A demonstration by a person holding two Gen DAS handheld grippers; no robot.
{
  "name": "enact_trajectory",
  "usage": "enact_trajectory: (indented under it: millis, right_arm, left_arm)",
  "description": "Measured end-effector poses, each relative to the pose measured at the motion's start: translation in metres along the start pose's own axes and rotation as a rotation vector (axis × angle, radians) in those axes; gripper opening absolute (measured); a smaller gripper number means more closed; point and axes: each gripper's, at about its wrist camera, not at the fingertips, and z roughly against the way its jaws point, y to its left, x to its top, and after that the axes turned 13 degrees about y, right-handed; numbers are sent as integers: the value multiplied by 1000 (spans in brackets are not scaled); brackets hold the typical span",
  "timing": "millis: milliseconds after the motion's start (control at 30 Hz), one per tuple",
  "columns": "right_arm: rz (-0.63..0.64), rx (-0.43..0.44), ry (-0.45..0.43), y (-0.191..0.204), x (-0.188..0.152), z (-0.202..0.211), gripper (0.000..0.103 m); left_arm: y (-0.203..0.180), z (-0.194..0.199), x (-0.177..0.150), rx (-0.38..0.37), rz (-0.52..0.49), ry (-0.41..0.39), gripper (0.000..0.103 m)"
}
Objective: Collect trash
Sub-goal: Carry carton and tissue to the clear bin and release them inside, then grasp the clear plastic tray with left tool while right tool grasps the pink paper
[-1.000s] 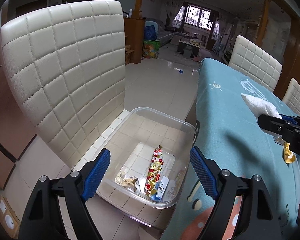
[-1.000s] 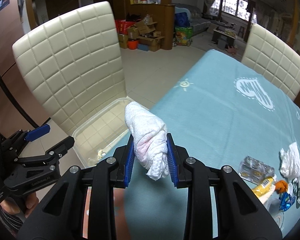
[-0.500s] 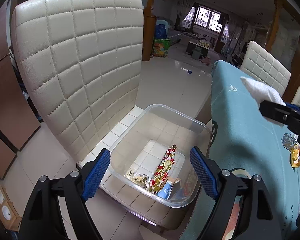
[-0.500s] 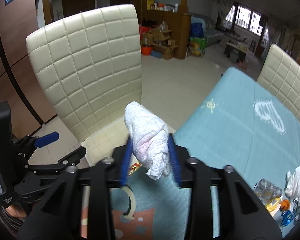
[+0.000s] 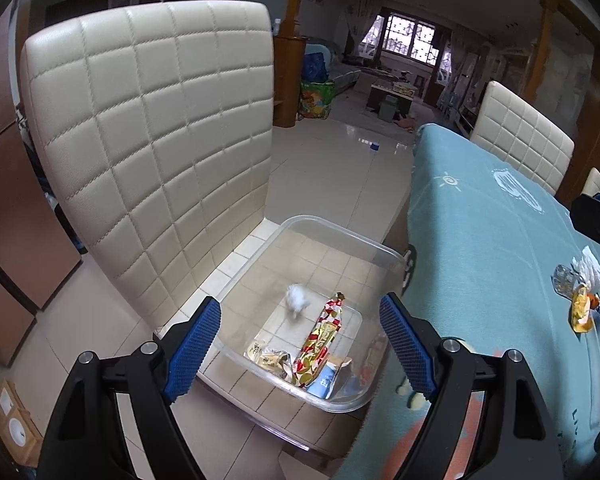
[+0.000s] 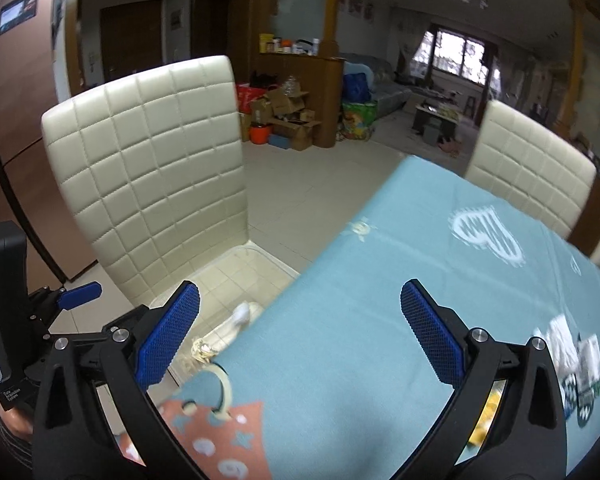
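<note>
A clear plastic bin (image 5: 340,236) sits on a cream chair seat beside the table. A white crumpled tissue (image 5: 297,298) is blurred inside it, also seen in the right wrist view (image 6: 242,313). A red-gold wrapper (image 5: 322,338) and other wrappers lie in the bin. My left gripper (image 5: 302,344) is open and empty above the bin's near edge. My right gripper (image 6: 300,336) is open and empty over the table's edge. More trash (image 5: 580,300) lies on the teal tablecloth at the right, also in the right wrist view (image 6: 572,360).
The cream quilted chair back (image 5: 152,140) rises left of the bin. The teal table (image 5: 480,240) fills the right side. Another cream chair (image 5: 520,136) stands at its far side. Tiled floor lies beyond.
My right gripper opened and let go of the white tissue, which has dropped into the bin. Both cameras have shifted slightly.
</note>
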Motion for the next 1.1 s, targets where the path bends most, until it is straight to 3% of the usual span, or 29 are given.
enact_trajectory:
  millis: [200,400,533,800,967,1100]
  right_arm:
    - [-114,-29,6,-54,-32,26,100]
    - [-245,-160,29,-121,-92,59,100]
    - [-336,-245,55,-163,-140,86,100]
    - [-469,-275,154,-210,-215,102,99]
    - [-483,-253,231,-216,-245,89,85]
    - [-501,-192,278,-223,-259,75,63]
  left_arm:
    - [-37,15,-2,-34,-69,-5,80]
    - [-96,27,-13,-90,-187,20,80]
    - [-150,32,-28,-150,-287,51,80]
    - [-248,38,-66,-302,-439,134,80]
    - [-290,37,-95,-333,-520,182,80]
    - [-309,30,-106,-303,-550,205,80]
